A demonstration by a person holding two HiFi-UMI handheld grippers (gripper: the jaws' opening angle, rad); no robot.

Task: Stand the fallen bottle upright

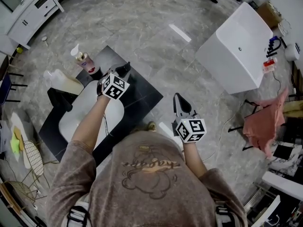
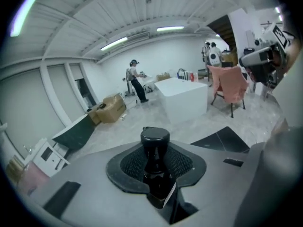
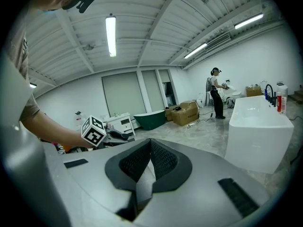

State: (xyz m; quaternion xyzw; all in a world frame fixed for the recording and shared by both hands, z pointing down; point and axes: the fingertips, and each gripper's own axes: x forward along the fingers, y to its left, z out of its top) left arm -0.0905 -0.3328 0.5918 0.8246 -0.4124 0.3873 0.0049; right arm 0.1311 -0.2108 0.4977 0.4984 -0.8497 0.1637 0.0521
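Observation:
A dark glass bottle [image 2: 156, 174] with a black cap stands cap-up between the pads of my left gripper [image 2: 155, 150], which is shut on its neck and body. In the head view the left gripper [image 1: 124, 71] hangs over the far corner of the black vanity top [image 1: 142, 98], and the bottle is hard to make out there against the dark jaws. My right gripper [image 1: 179, 104] is held to the right of the vanity, above the floor. In the right gripper view that right gripper [image 3: 150, 145] has its pads together with nothing between them.
A white basin [image 1: 90, 110] is set in the vanity top. A pump bottle [image 1: 81, 58] and a white jug [image 1: 59, 82] stand at its far left. A white bathtub [image 1: 236, 48] sits at the right rear, and a chair with pink cloth [image 1: 265, 122] at the right.

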